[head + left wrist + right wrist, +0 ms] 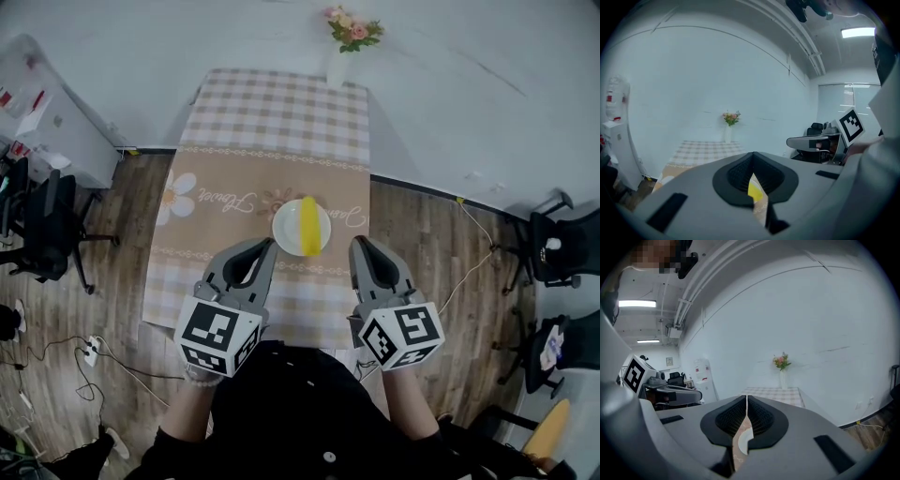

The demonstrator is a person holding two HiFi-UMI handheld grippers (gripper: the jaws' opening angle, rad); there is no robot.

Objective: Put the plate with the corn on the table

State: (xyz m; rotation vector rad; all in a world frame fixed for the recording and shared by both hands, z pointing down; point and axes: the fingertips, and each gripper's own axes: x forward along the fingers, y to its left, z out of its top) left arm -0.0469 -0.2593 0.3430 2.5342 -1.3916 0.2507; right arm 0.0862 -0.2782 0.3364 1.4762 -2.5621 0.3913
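The white plate [301, 227] with the corn cob [307, 226] lying across it rests on the checked surface [272, 122], so the placing looks done. The left tool [265, 246] and right tool [361, 246] flank the plate's near side, each pressed together on nothing and apparently clear of its rim.

1 table [272, 112], 1 plate [286, 225], 1 corn cob [308, 226], 1 flower vase [337, 67], 2 hand-held grippers [265, 246] [361, 244].

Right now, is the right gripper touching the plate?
Apart. In the head view, a strip of tablecloth shows between the right gripper and the plate; the right gripper view shows its jaws shut on nothing.
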